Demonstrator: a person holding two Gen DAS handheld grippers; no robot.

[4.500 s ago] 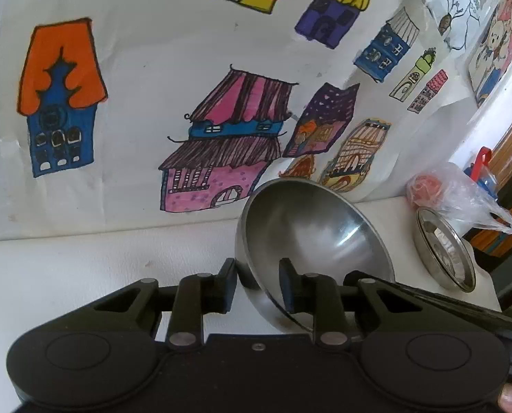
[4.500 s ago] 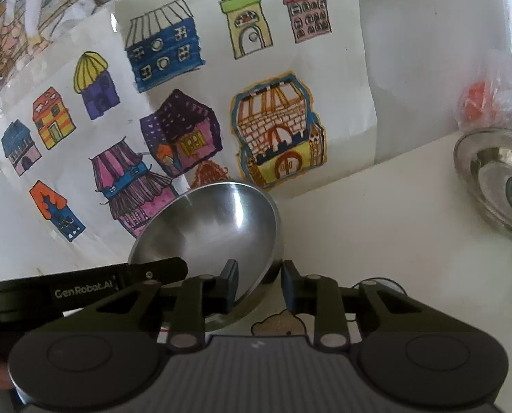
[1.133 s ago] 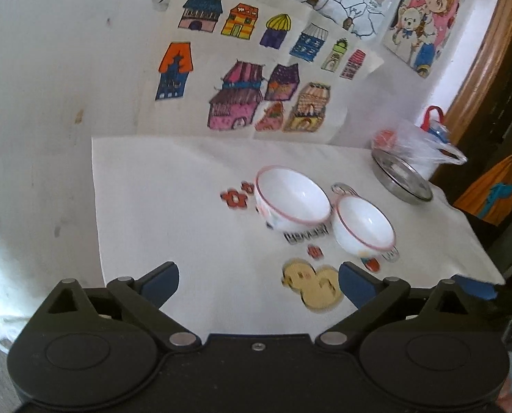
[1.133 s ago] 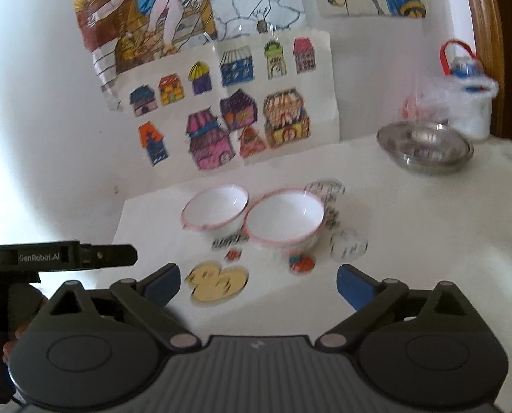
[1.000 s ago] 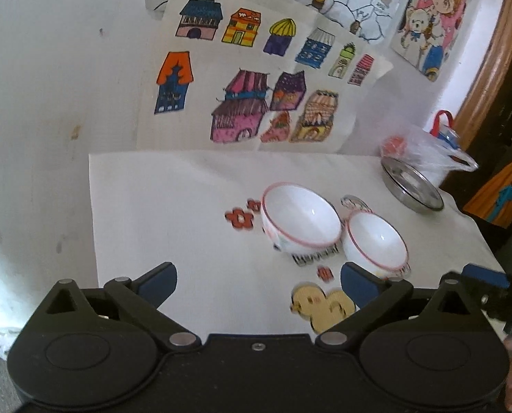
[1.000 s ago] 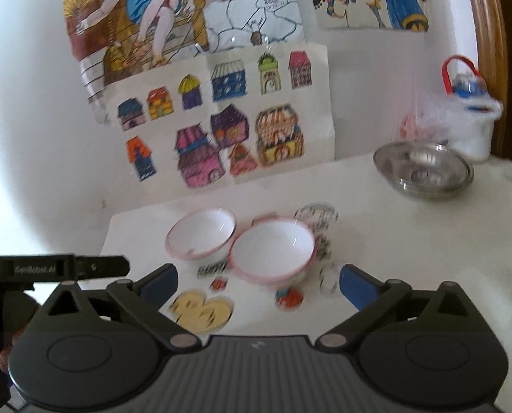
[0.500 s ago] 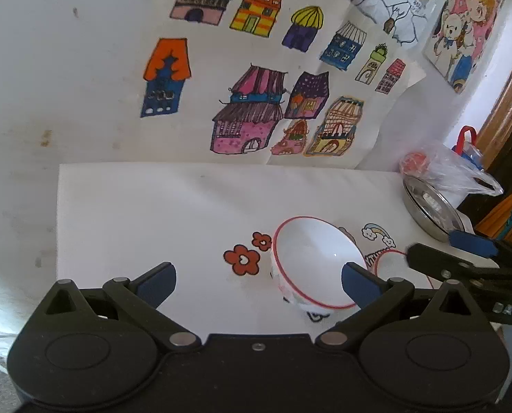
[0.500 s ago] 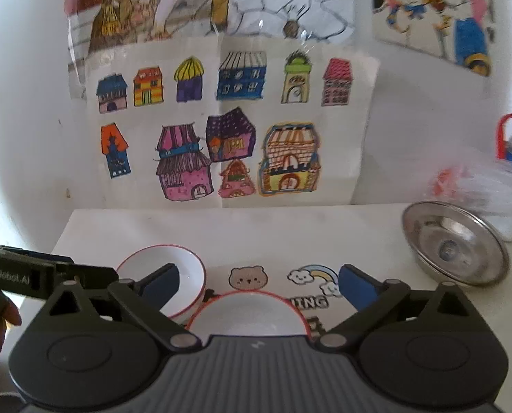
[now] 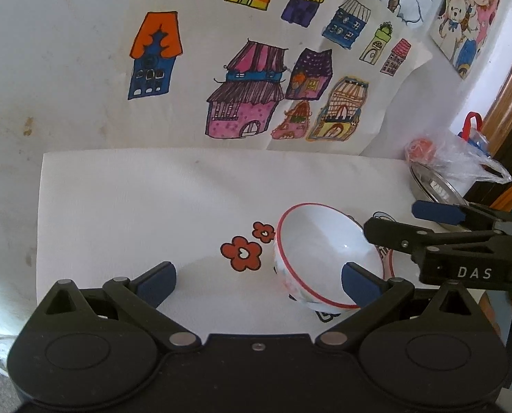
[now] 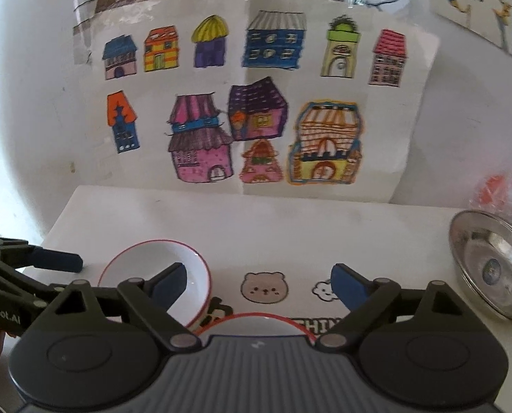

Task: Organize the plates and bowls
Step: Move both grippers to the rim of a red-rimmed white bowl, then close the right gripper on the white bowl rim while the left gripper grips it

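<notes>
White wall hung with a sheet of coloured house drawings (image 9: 256, 79) backs a white table (image 9: 135, 206) in the left wrist view; the left gripper (image 9: 256, 275) has its jaws spread wide, empty; a white bowl with a red rim (image 9: 324, 254) sits on the table, its right side by the right fingertip; red flower stickers (image 9: 242, 253) lie just left of it; the right gripper (image 9: 428, 227) reaches in from the right, released, above the bowl's far edge.

Right wrist view: same drawings and table; the right gripper (image 10: 257, 284) is spread open, holding nothing; the white bowl (image 10: 145, 275) sits by its left fingertip; a second red-rimmed bowl (image 10: 256, 323) shows just under the gripper body; a steel bowl (image 10: 490, 268) rests far right; the left gripper (image 10: 52, 261) enters at left.
</notes>
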